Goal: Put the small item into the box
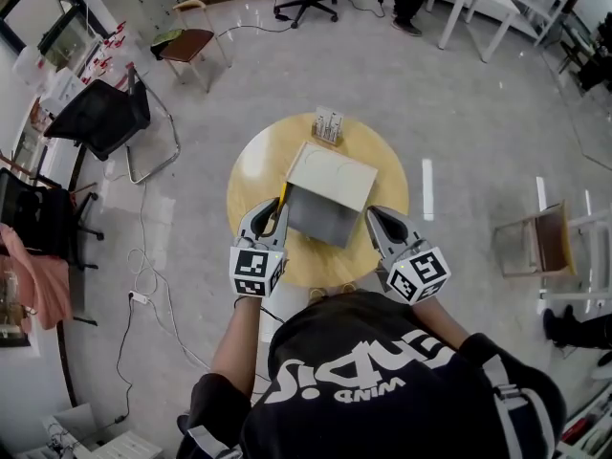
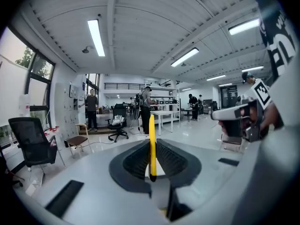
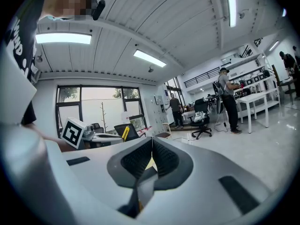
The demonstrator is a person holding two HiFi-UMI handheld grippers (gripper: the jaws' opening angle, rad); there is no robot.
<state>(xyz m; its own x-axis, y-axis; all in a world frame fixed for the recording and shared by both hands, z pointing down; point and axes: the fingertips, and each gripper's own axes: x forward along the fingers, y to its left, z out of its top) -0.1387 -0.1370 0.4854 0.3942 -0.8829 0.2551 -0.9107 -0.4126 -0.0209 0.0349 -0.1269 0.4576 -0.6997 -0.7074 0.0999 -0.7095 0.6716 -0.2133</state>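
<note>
Open workshop floor, pale and glossy, surrounded a round wooden counter [image 1: 253, 175] directly in front of the person. A black chair [image 1: 100, 118] and a brown-seated chair [image 1: 188, 44] stood well apart from it on the left, and white tables showed at the far side.

On the counter sat the box [image 1: 320, 216], with a cream top face and a grey near side. Whether it stood open could not be established from the head view. A small rack [image 1: 328, 125] stood behind it at the counter's far edge.

The left claw [image 1: 276, 206] was raised at the box's left side. The left gripper view showed this claw [image 2: 151, 161] clenched on a thin yellow strip [image 2: 152, 144], held upright edge-on between the ribbed pads and projecting beyond the tips. In the head view the strip [image 1: 283, 197] sat just beside the box's left edge, off the counter surface.

The right claw [image 1: 374, 215] was raised at the box's near right corner. In its own view this claw [image 3: 151, 158] was closed tip to tip, with nothing gripped between the pads.
</note>
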